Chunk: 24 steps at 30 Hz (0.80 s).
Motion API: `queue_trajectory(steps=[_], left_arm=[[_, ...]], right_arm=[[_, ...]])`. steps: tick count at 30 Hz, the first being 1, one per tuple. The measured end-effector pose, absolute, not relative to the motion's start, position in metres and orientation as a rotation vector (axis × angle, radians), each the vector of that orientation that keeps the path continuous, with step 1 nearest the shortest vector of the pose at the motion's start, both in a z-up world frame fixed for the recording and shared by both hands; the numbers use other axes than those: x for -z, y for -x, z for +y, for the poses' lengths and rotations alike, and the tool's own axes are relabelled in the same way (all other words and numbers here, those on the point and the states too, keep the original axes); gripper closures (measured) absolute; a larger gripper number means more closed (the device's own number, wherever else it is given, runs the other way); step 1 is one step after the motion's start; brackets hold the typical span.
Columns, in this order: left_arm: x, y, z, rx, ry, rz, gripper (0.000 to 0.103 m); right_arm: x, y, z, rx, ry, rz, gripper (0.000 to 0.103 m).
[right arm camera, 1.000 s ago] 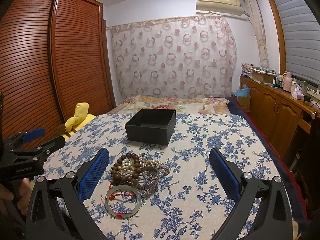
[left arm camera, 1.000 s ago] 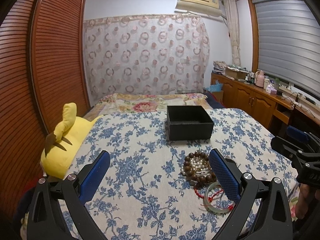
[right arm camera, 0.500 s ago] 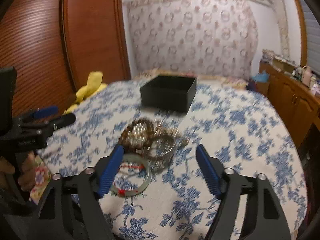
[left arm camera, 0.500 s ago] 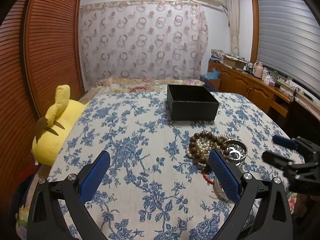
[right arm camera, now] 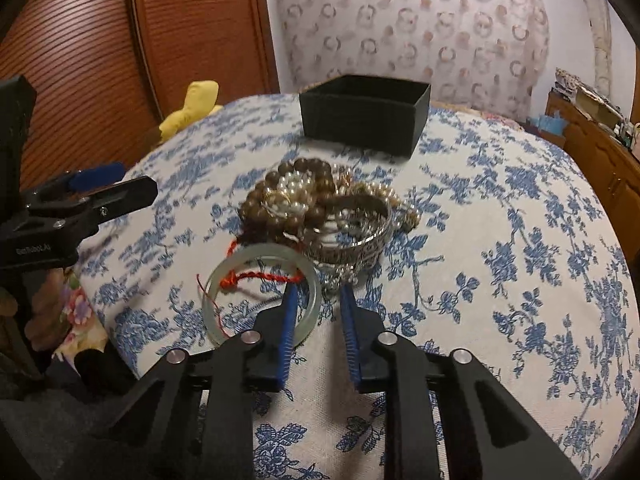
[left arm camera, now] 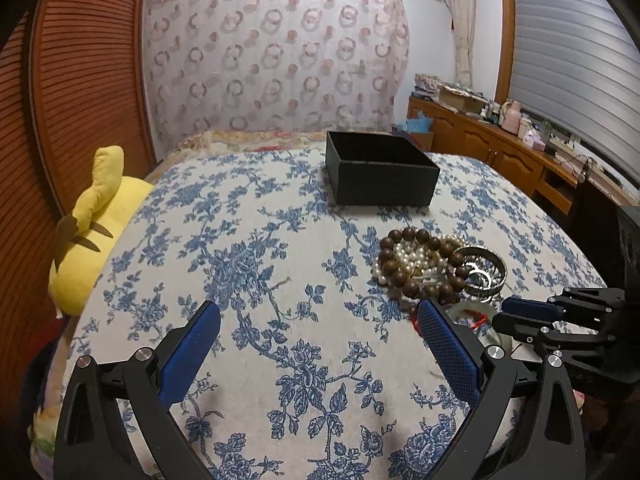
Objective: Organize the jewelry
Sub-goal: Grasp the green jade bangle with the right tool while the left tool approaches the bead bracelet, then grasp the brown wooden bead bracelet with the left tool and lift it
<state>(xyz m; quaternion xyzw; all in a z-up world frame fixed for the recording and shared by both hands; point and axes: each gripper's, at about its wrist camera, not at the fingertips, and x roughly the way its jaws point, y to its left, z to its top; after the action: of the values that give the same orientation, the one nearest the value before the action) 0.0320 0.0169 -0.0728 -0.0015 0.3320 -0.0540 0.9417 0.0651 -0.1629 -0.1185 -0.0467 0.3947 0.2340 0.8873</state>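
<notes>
A pile of jewelry lies on the floral bedspread: a brown bead bracelet, pearls, a silver bangle and a pale green jade bangle with a red cord. An open black box stands behind the pile. My right gripper is nearly closed, its jaws straddling the jade bangle's near right rim, a small gap still showing. It also shows in the left wrist view. My left gripper is open and empty, left of the pile.
A yellow plush toy lies at the bed's left edge by the wooden louvred wardrobe. Wooden cabinets with clutter line the right wall. A patterned curtain hangs behind the bed.
My right gripper has dropped toward the pile and its jaws have narrowed around the jade bangle's rim. My left gripper has tilted down and moved slightly forward, still open.
</notes>
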Motion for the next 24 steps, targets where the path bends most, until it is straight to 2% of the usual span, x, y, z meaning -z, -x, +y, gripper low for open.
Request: queue_trajectory(steps=[6,8,17,21,23,24], left_arm=[[0.082,-0.039,0.016,0.133,0.017,0.709,0.008],[0.084,-0.042,0.015,0.136,0.016,0.715,0.008],[0.091,-0.064,0.011,0.211,0.050,0.755,0.008],[0.091,-0.076,0.007,0.245,0.059,0.769,0.023],[0.091,-0.082,0.003,0.267,0.054,0.777,0.039],[0.092,-0.087,0.001,0.285,0.060,0.787,0.040]], right_arm=[[0.120,-0.067,-0.159,-0.486,0.123,0.829,0.081],[0.120,-0.067,-0.160,-0.492,0.134,0.828,0.094],[0.107,-0.064,-0.176,-0.476,0.129,0.773,0.095],[0.099,-0.062,-0.183,-0.463,0.128,0.745,0.095],[0.095,-0.061,-0.188,-0.450,0.130,0.728,0.095],[0.093,-0.061,-0.189,-0.448,0.129,0.722,0.095]])
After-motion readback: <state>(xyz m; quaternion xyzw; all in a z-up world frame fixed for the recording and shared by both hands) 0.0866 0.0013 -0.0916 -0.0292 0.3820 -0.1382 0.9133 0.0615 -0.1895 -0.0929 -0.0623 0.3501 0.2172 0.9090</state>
